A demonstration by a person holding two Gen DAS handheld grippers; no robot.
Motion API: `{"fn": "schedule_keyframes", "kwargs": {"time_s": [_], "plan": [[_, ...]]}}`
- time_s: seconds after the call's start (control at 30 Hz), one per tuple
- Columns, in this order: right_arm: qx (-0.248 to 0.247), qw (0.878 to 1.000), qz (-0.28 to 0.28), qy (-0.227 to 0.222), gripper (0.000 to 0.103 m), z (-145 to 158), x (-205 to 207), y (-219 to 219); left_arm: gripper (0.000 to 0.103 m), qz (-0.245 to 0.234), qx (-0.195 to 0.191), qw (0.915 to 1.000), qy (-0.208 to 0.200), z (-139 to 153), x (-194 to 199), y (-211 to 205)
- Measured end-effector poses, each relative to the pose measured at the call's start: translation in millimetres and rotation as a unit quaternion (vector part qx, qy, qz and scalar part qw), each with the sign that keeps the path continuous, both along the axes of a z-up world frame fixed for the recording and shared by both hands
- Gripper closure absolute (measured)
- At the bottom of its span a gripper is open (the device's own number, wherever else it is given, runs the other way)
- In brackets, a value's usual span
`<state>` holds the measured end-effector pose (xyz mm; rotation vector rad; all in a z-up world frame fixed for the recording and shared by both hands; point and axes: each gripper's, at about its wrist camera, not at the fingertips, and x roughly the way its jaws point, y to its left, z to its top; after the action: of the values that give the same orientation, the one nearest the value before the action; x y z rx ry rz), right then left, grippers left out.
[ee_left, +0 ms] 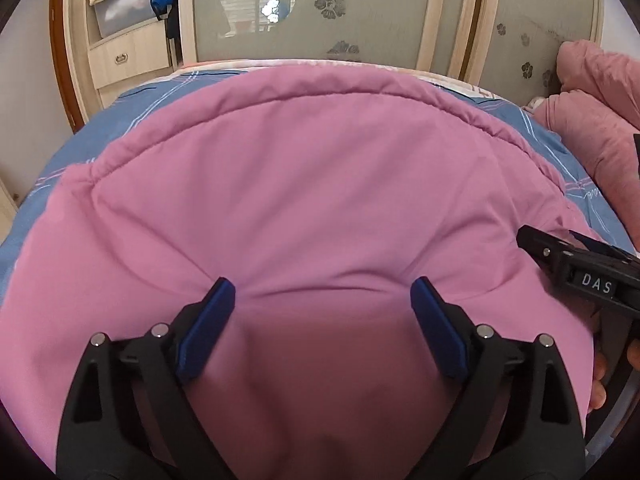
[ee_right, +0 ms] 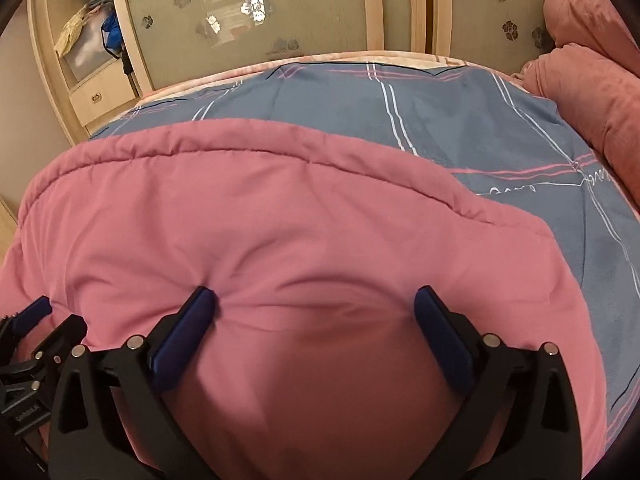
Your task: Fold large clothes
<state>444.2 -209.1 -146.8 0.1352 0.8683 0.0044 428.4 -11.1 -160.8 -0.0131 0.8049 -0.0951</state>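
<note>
Bare blue sheet [ee_right: 460,120] beyond pink quilt [ee_right: 280,208]

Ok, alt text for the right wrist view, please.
The right hand-held gripper, jaws wide open, presses its blue pads into a puffy pink padded garment spread on a blue plaid bedsheet. The left hand-held gripper shows at the left edge; frosted flower-patterned wardrobe doors stand behind.

Your quilt [ee_left: 304,184]: pink padded cloth, matt, smooth, stitched hem puckered; your sheet [ee_right: 460,120]: blue woven cloth, matt, thin printed lines; your left gripper [ee_left: 322,300]: black matt plastic, blue matt pads [ee_left: 212,328], shiny metal pins; wardrobe [ee_left: 304,12]: pale wood frame, frosted glossy panels; pillows [ee_left: 600,120]: pink fuzzy cloth.
</note>
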Motion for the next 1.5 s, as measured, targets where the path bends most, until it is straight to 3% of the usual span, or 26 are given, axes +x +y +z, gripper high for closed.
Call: {"fn": "schedule_keyframes", "kwargs": {"time_s": [0.07,0.17,0.33,0.43,0.5,0.57,0.63,0.7,0.8,0.87,1.0,1.07,1.1,1.17,1.27,1.37,1.4,1.5], "plan": [[0.018,1.000,0.007,-0.021,0.004,10.0,-20.9,-7.7,0.012,0.004,-0.013,0.9999,-0.007,9.9,-20.8,8.7],[0.037,0.997,0.023,-0.067,0.004,24.7,-88.6,-27.6,0.012,0.007,-0.013,0.9993,-0.035,21.9,-73.3,31.5],[-0.027,0.998,0.037,-0.052,0.003,-3.4,-168.1,-58.0,0.011,0.001,0.025,0.9989,-0.038,8.4,-138.3,76.7],[-0.051,0.998,0.022,-0.033,0.003,-15.3,-204.5,-80.0,0.011,0.038,0.048,0.9976,-0.034,3.5,-160.4,101.6],[-0.060,0.998,-0.004,-0.025,0.003,-14.8,-215.4,-89.9,0.011,0.059,-0.005,0.9982,-0.015,2.7,-172.7,127.6],[-0.062,0.997,-0.029,-0.038,0.004,-1.0,-231.9,-86.4,0.013,0.079,-0.023,0.9961,-0.032,16.8,-192.8,136.3],[-0.048,0.996,0.001,-0.073,0.004,13.9,-246.7,-67.6,0.012,0.059,-0.032,0.9958,-0.062,31.9,-215.6,124.9],[-0.069,0.992,0.052,-0.095,0.004,27.2,-258.3,-29.6,0.009,0.016,-0.029,0.9974,-0.064,36.5,-228.1,101.8],[-0.124,0.978,0.143,-0.094,0.004,30.4,-259.1,36.9,0.009,-0.059,-0.001,0.9975,-0.040,26.7,-233.0,59.2],[-0.162,0.964,0.195,-0.081,0.004,23.9,-258.2,73.8,0.009,-0.086,0.046,0.9949,-0.026,14.6,-236.6,36.2],[-0.254,0.940,0.224,-0.054,0.004,1.7,-250.1,106.8,0.009,-0.065,0.148,0.9867,-0.010,-5.3,-225.1,27.1],[-0.285,0.938,0.196,-0.036,0.004,-9.4,-236.2,89.7,0.006,-0.036,0.161,0.9863,0.001,-10.1,-213.3,47.4],[-0.287,0.942,0.172,-0.030,0.004,-10.7,-229.4,73.8,0.006,-0.024,0.144,0.9893,0.006,-9.4,-209.3,64.1],[-0.251,0.959,0.128,-0.013,0.004,-9.9,-220.8,32.2,0.006,0.009,0.119,0.9928,0.009,-4.4,-206.6,94.0],[-0.203,0.978,0.051,0.023,0.001,-17.3,-214.3,-51.4,0.002,0.050,0.117,0.9918,0.016,-2.2,-201.7,125.7],[-0.191,0.981,0.003,0.037,0.001,-19.2,-218.2,-97.1,0.002,0.075,0.058,0.9950,0.032,-0.5,-201.3,156.2],[-0.189,0.981,-0.015,0.038,0.001,-16.5,-223.3,-110.1,0.002,0.087,0.057,0.9943,0.024,3.3,-206.8,161.8],[-0.198,0.980,-0.023,0.011,0.001,-0.7,-242.0,-107.4,0.005,0.095,0.034,0.9949,-0.003,15.4,-226.0,161.6]]}}
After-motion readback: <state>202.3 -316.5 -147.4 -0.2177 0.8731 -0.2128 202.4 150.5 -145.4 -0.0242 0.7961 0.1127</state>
